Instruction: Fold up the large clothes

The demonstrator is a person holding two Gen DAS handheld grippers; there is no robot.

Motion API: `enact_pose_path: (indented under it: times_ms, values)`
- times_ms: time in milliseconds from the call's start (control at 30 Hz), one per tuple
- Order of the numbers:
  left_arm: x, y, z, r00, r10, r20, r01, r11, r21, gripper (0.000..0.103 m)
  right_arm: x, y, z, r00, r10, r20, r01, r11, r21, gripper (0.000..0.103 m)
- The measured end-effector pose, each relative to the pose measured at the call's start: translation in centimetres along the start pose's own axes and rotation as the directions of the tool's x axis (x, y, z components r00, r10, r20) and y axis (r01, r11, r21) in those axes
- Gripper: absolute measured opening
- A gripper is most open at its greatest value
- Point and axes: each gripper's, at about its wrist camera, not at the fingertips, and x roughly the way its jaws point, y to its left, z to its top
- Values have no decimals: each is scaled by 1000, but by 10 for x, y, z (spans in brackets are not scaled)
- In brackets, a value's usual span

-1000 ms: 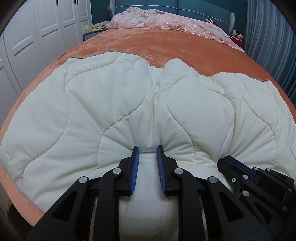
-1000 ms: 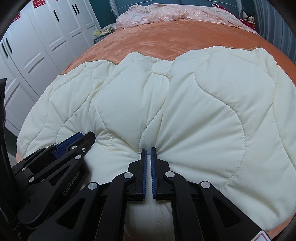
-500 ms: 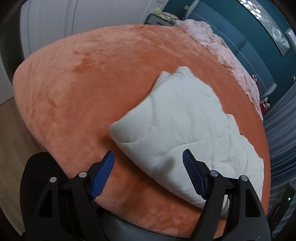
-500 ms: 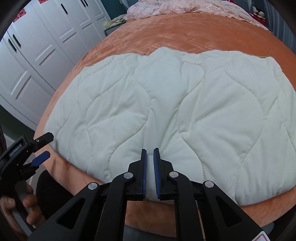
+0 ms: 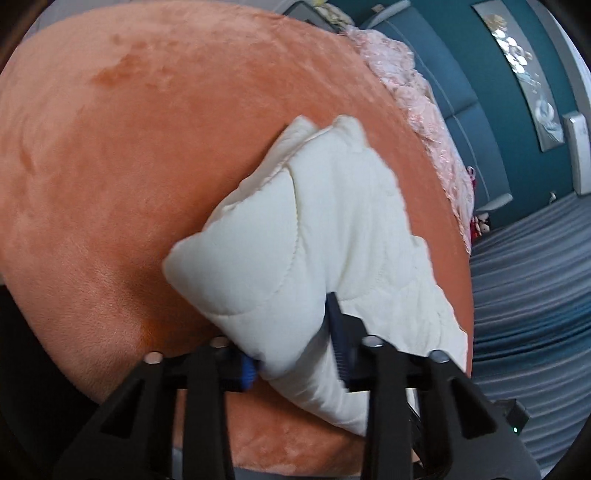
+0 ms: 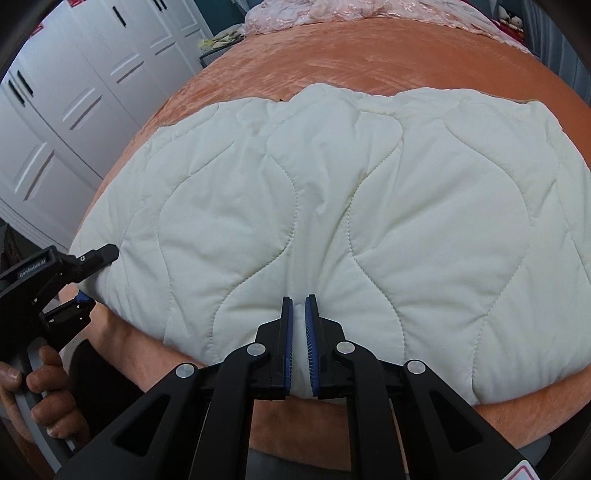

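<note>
At the bottom centre of the right wrist view, right gripper (image 6: 299, 332) pinched nearly closed on the near hem of the cream quilted garment (image 6: 332, 206), a thin ridge of cloth caught between the blue pads. At the bottom of the left wrist view, left gripper (image 5: 295, 343) closing around the garment's near left corner (image 5: 255, 266), padding bulging up between the fingers (image 5: 338, 332) and hiding most of the left pad; seen again at the left edge of the right wrist view, clamped over that same corner, with a hand (image 6: 40, 391) on its handle at lower left. Outward from both, garment spread flat across the orange bed (image 6: 369, 51), long axis running left to right in the right wrist view, far edge toward the top of the frame, the whole body lying ahead of and beyond both pairs of fingers. Both grips on the near edge, left at the corner, right toward the middle; likely next, a lift and carry of that edge toward the far one. One garment, one bed, two grippers, one hand visible. Beyond, pink lace bedding (image 6: 332, 11) at top and white wardrobe doors (image 6: 92, 85) at upper left.
</note>
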Motion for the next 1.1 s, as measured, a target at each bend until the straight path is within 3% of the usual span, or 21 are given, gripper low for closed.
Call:
enact_pose_path:
  times_ms: [133, 233, 367, 433, 500, 600, 667, 867, 1000, 1100]
  values:
    - [-40, -33, -7, 998, -65, 24, 62, 991, 117, 17, -5, -6, -14, 999, 39, -31, -38, 999, 29, 9]
    - [-66, -72, -21, 996, -80, 41, 68, 967, 244, 14, -2, -1, -20, 996, 74, -57, -71, 996, 45, 10]
    - [-103, -134, -49, 989, -114, 96, 58, 889, 455, 13, 0, 32, -25, 984, 147, -97, -149, 989, -12, 7]
    - [-111, -151, -63, 988, -113, 103, 43, 853, 520, 13, 3, 52, -28, 976, 186, -116, -193, 980, -55, 7]
    - [-103, -163, -71, 991, -90, 97, 22, 834, 551, 14, 7, 58, -31, 975, 187, -123, -197, 978, -70, 7]
    - [-92, -169, -79, 995, -87, 49, 45, 832, 553, 14, -3, 30, -31, 953, 274, -127, -271, 962, 41, 7]
    - [-92, -174, -90, 996, -83, 31, 49, 812, 581, 14, -26, -3, -30, 952, 296, -72, -288, 952, 105, 7]
    - [-43, -208, -142, 990, -73, -120, 134, 745, 653, 14, -88, -98, -39, 981, 182, 61, -191, 952, 238, 7]
    - [8, -219, -177, 972, 6, -237, 160, 723, 673, 16, -106, -136, -52, 992, 74, 98, -99, 953, 286, 7]
    - [27, -219, -193, 967, 67, -248, 132, 696, 705, 17, -116, -151, -59, 991, 67, 112, -99, 944, 314, 8]
